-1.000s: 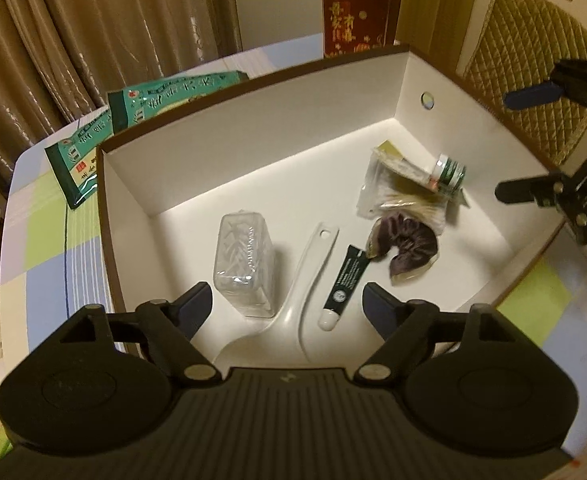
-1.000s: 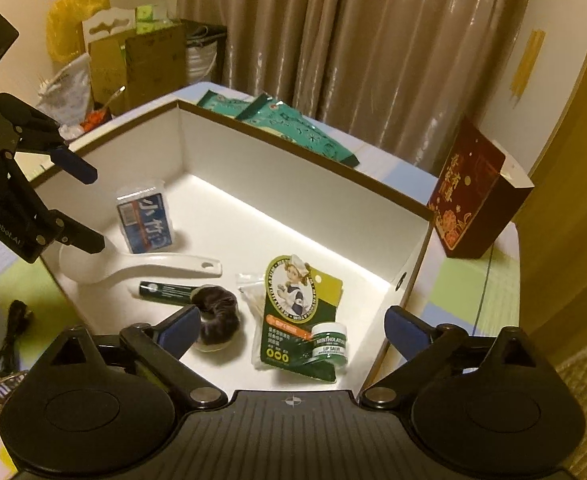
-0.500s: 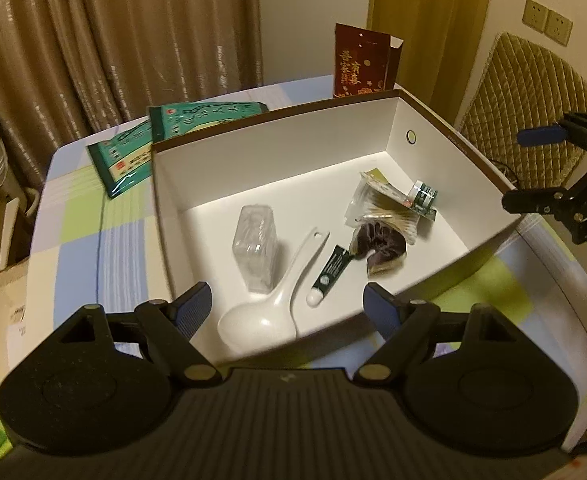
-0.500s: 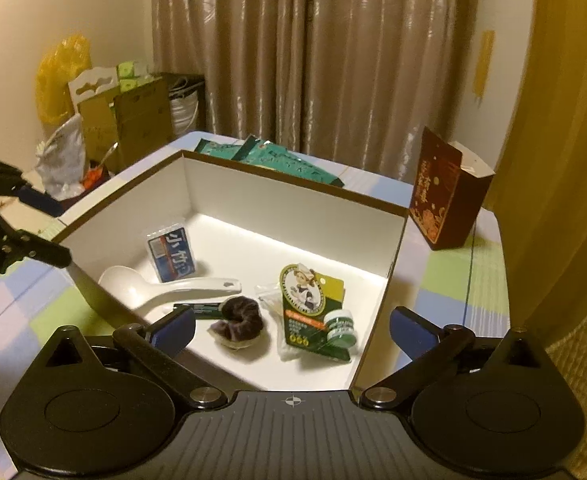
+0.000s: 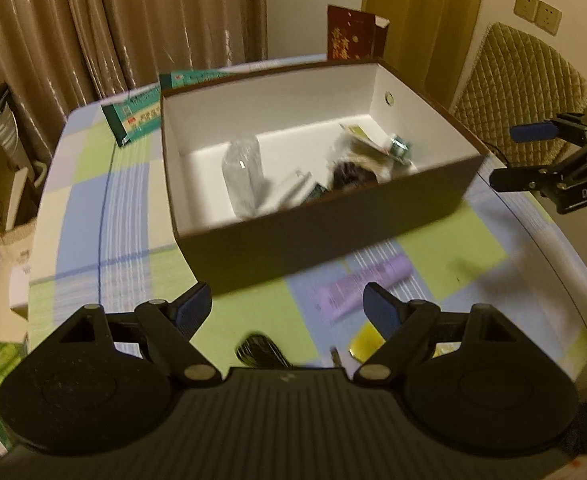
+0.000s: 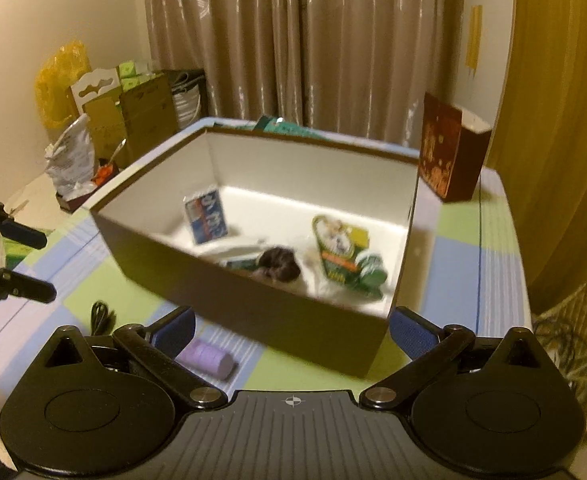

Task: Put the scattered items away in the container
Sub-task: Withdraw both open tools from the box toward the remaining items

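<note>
Both grippers hung spread and empty over the worktop (image 5: 133, 216) in front of the box (image 5: 333, 224).
The left gripper (image 5: 287, 304) and right gripper (image 6: 291, 328) gripped nothing; a purple tube (image 6: 209, 358) lay on the worktop just beside the box, which held a scrunchie (image 6: 277, 268).
</note>
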`<state>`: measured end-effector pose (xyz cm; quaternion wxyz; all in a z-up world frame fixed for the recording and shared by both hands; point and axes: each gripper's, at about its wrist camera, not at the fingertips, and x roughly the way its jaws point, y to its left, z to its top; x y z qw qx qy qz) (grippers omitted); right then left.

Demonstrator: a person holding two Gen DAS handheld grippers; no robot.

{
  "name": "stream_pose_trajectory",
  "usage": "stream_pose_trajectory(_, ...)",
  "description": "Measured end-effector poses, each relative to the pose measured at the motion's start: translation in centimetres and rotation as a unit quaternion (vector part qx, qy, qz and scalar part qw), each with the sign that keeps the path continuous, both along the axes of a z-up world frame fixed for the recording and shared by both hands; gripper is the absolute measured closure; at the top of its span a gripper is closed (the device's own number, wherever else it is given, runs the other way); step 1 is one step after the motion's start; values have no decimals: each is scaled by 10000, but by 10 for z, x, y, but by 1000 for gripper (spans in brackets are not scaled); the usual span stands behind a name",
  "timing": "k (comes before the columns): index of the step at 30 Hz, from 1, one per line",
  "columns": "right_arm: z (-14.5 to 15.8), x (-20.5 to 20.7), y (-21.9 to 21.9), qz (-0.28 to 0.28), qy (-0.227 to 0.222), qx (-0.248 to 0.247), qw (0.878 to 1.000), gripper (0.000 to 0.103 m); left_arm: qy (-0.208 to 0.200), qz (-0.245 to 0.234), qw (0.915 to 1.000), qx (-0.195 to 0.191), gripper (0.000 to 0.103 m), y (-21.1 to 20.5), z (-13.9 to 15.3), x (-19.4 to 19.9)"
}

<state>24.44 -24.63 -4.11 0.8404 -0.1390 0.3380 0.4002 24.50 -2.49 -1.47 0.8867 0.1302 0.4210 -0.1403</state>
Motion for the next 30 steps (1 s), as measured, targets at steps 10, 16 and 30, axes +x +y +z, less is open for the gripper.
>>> stream_pose_trajectory(10, -25, -34, -4, 39, 396, -209, 9990, 2, 507, -54, 9987, -27, 23, -3, -35, -36)
stream_pose_trajectory(16, -34, -47, -4, 76, 567, -271, 9980, 2, 682, -48, 9977, -6, 23, -4, -46, -46)
stream_pose_trajectory(30, -47, -59, 1, 195, 748, -435, 9961, 2, 851, -33, 9964, 53, 23, -10, -61, -51)
